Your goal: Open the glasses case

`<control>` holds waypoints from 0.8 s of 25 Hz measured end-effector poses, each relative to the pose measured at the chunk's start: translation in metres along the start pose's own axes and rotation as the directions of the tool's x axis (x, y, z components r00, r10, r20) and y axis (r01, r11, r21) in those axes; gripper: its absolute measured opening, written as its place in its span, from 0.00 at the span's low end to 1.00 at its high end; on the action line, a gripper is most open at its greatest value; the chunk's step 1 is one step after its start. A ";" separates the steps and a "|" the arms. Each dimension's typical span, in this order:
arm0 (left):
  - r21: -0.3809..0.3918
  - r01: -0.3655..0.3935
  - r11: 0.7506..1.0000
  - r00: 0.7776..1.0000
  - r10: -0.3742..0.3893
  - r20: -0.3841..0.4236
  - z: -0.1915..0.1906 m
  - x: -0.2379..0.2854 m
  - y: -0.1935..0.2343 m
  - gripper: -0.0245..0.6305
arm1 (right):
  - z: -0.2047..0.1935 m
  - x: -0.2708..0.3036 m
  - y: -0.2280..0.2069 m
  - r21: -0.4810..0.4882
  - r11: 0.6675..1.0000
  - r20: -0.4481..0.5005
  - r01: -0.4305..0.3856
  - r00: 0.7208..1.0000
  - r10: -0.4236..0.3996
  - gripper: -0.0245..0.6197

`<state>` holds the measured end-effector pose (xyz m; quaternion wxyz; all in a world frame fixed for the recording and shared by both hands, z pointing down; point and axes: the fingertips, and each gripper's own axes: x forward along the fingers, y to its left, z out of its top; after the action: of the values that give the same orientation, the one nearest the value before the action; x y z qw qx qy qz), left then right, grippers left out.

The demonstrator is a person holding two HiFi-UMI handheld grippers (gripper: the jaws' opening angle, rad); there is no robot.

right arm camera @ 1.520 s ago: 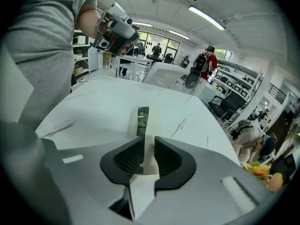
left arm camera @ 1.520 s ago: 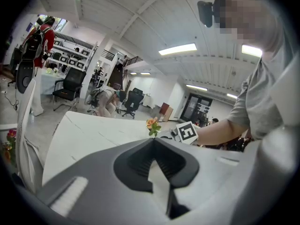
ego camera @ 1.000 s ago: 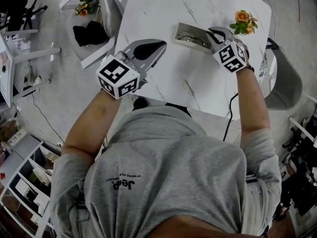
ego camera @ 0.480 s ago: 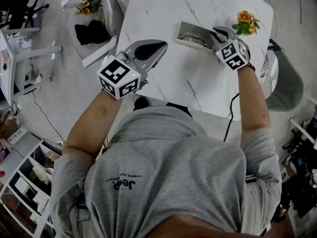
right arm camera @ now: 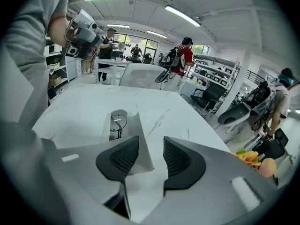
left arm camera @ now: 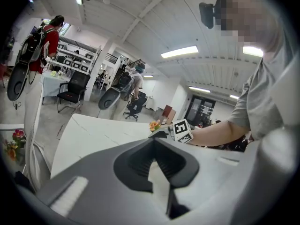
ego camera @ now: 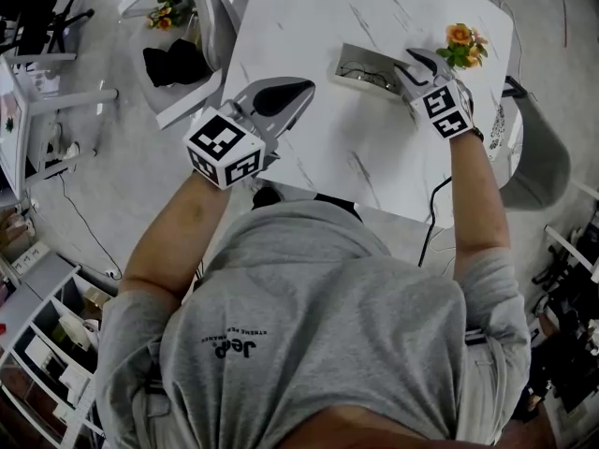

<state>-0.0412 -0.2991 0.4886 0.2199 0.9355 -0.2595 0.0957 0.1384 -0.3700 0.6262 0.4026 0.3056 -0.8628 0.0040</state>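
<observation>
Table (ego camera: 374,157): white marbled top. It lies under both grippers and runs on ahead of them. A person in a grey shirt (ego camera: 318,325) stands at its near edge with one gripper in each hand.

White chair (ego camera: 201,26): stands off the table's side, out beyond the left gripper (ego camera: 301,87) on its left. A black bundle (ego camera: 173,62) lies on it.

Left gripper: held over the table's left edge, pointing across the top. In its own view the pad tips meet and nothing sits between them, so it is closed and empty. It is well apart from the case.

Right gripper (ego camera: 416,64): tilted down at the table, at the right end of the case. Its jaws have just been opening, and the pads now stand apart and press on nothing. The near corner of the case's pale flap (right arm camera: 140,144) shows low in the gap between them. The left pad hides part of that flap, so I cannot tell whether it touches.

Glasses case (ego camera: 351,52): lies open on the table, just ahead and to the left of the right gripper's jaws. It is far off to the right of the left gripper.

Orange flowers (ego camera: 460,45): on the table just beside the right gripper, on its right.

Glasses (right arm camera: 117,123): thin dark frame, lying inside the open case ahead of the right gripper.
</observation>
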 end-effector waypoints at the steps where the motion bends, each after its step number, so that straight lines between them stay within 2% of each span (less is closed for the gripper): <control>1: 0.000 -0.002 1.000 1.000 0.002 0.003 0.001 -0.002 0.000 0.12 | 0.007 -0.003 0.000 -0.001 1.000 0.012 0.003 1.000 -0.003 0.26; 12: 0.012 -0.059 0.998 0.993 0.058 0.104 0.041 -0.045 0.003 0.12 | 0.087 -0.035 0.000 0.083 0.997 0.169 0.000 0.986 -0.014 0.27; 17: 0.007 -0.136 0.991 0.975 0.133 0.176 0.068 -0.092 0.014 0.12 | 0.140 -0.049 0.006 0.140 0.990 0.259 -0.031 0.966 -0.007 0.27; 20: 0.006 -0.193 0.981 0.957 0.187 0.222 0.084 -0.132 0.024 0.12 | 0.181 -0.051 0.014 0.151 0.986 0.318 -0.065 0.948 0.014 0.27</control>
<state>-0.1602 -0.2980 0.3838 0.1667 0.9140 -0.3696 0.0156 0.0300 -0.3774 0.4714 0.2336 0.3162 -0.9189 0.0323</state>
